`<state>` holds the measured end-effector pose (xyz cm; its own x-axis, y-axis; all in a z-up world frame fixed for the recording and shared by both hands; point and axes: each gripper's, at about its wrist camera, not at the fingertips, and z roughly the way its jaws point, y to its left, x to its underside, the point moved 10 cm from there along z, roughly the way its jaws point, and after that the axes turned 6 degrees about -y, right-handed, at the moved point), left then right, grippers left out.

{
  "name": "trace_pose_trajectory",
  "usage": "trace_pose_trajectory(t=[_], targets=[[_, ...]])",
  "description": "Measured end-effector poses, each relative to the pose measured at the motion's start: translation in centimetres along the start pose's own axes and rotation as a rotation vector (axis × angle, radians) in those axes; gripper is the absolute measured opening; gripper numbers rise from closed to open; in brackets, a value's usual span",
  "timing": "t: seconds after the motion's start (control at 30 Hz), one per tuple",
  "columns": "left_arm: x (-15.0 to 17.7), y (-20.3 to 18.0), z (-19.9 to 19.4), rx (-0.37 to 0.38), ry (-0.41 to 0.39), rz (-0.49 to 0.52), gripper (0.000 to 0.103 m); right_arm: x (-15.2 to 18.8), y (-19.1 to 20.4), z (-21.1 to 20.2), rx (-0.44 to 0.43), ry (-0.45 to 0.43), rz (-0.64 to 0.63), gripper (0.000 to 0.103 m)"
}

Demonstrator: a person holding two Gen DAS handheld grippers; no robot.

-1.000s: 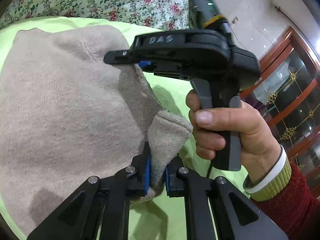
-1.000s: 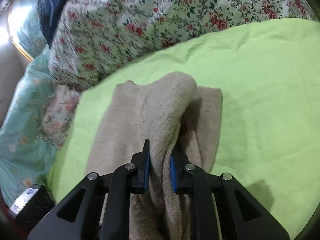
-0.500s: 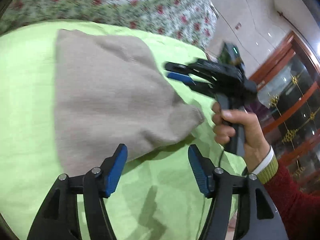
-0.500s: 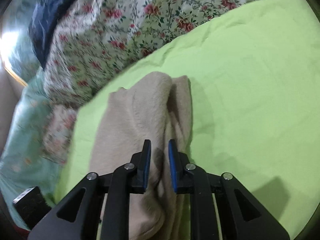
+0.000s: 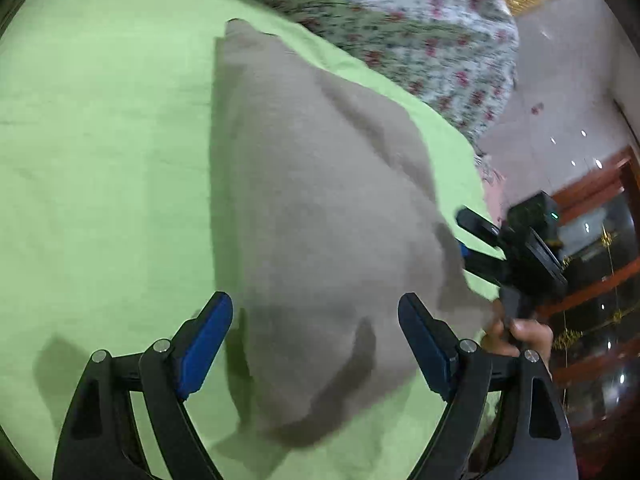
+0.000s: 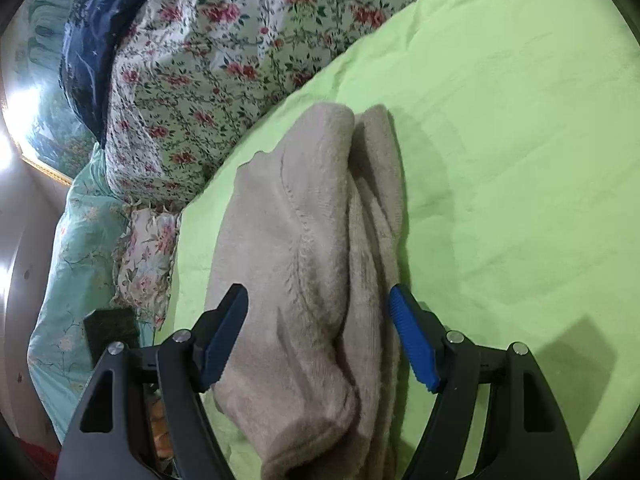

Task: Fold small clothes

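Note:
A beige knitted garment (image 5: 320, 220) lies folded on the green sheet (image 5: 100, 160). My left gripper (image 5: 316, 340) hovers over its near end with the jaws opening wide; the blue pads (image 5: 208, 340) stand clear of the cloth. In the right wrist view the same garment (image 6: 320, 220) runs lengthwise between the pads (image 6: 412, 336) of my right gripper (image 6: 318, 336), whose jaws are opening and press on nothing. The right gripper (image 5: 464, 236) also shows in the left wrist view at the garment's right edge, held by a hand (image 5: 524, 332).
A floral quilt (image 6: 224, 60) borders the green sheet (image 6: 500, 140) at the back, with dark blue cloth (image 6: 92, 40) and teal bedding (image 6: 72, 260) beyond. A wooden glass-fronted cabinet (image 5: 600, 260) and pale floor (image 5: 560, 100) lie past the bed's right edge.
Both grippers were shut on the garment's folds and have let go and opened wide. The left gripper drew back and swung sideways; the garment now rests on the sheet.

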<state>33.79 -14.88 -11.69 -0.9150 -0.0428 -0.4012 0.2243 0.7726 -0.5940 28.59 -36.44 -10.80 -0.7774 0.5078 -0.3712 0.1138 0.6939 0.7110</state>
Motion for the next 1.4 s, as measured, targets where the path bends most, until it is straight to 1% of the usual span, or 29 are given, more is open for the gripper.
trace_pose_trajectory(t=[0.1,0.17,0.2,0.27,0.3,0.33,0.37,0.4,0.43,0.5,0.53,0.63,0.73,0.87,1.03,1.13,1.2,1.27,1.33,1.4], targets=[[-1.1,0.8,1.4,0.006,0.010,-0.023,0.085,-0.5,-0.1,0.8,0.004,0.023,-0.005,0.074],[-1.9,1.4,2.7,0.041,0.021,-0.044,0.086,-0.6,-0.5,1.7,0.012,0.047,0.004,0.074],[-2.2,1.9,3.5,0.042,0.029,-0.062,0.086,-0.6,-0.9,2.2,0.022,0.061,0.015,0.074],[-2.7,2.3,4.8,0.084,0.040,-0.092,0.084,-0.2,-1.6,3.5,0.022,0.098,0.045,0.074],[-2.8,2.3,5.0,0.090,0.034,-0.093,0.080,0.1,-1.5,4.1,0.016,0.107,0.046,0.073],[-3.1,2.3,5.2,0.095,0.030,-0.089,0.069,0.3,-1.3,4.4,0.016,0.108,0.030,0.071],[-3.3,2.2,5.6,0.096,0.036,-0.086,0.064,0.5,-1.0,4.8,0.019,0.118,0.012,0.062],[-3.5,2.3,5.9,0.088,0.038,-0.082,0.056,0.9,-0.8,5.2,0.017,0.131,0.012,0.052],[-3.7,2.2,6.0,0.081,0.033,-0.077,0.049,1.1,-0.6,5.4,0.019,0.134,0.010,0.049],[-3.7,1.8,5.0,0.075,0.011,-0.049,0.044,1.1,0.3,5.3,0.023,0.109,-0.023,0.042],[-3.7,1.5,4.4,0.068,0.000,-0.031,0.042,1.1,0.9,5.0,0.011,0.094,-0.030,0.040],[-3.4,0.7,1.1,0.052,-0.047,0.031,0.042,1.6,3.8,4.2,-0.061,0.057,-0.057,0.037],[-2.8,1.4,-3.3,0.024,-0.098,0.049,0.042,3.3,7.2,4.6,-0.106,0.063,-0.098,0.037],[-1.1,5.0,-9.8,-0.007,-0.148,0.002,0.042,6.6,12.5,6.9,-0.202,0.098,-0.129,0.037],[2.4,10.0,-16.0,-0.079,-0.175,-0.038,0.042,11.2,17.0,10.2,-0.263,0.171,-0.167,0.037],[4.7,13.0,-17.5,-0.109,-0.173,-0.083,0.043,14.4,18.2,12.6,-0.261,0.226,-0.179,0.037],[6.3,15.0,-17.4,-0.124,-0.165,-0.117,0.045,15.6,18.1,13.9,-0.229,0.239,-0.186,0.038],[7.1,16.1,-17.5,-0.098,-0.183,-0.154,0.050,16.1,17.5,14.5,-0.202,0.233,-0.182,0.040],[7.5,16.8,-17.6,-0.090,-0.201,-0.178,0.065,16.1,16.8,14.6,-0.187,0.231,-0.152,0.047],[7.7,17.2,-17.8,-0.102,-0.211,-0.191,0.070,16.1,16.2,14.5,-0.157,0.238,-0.132,0.055]])
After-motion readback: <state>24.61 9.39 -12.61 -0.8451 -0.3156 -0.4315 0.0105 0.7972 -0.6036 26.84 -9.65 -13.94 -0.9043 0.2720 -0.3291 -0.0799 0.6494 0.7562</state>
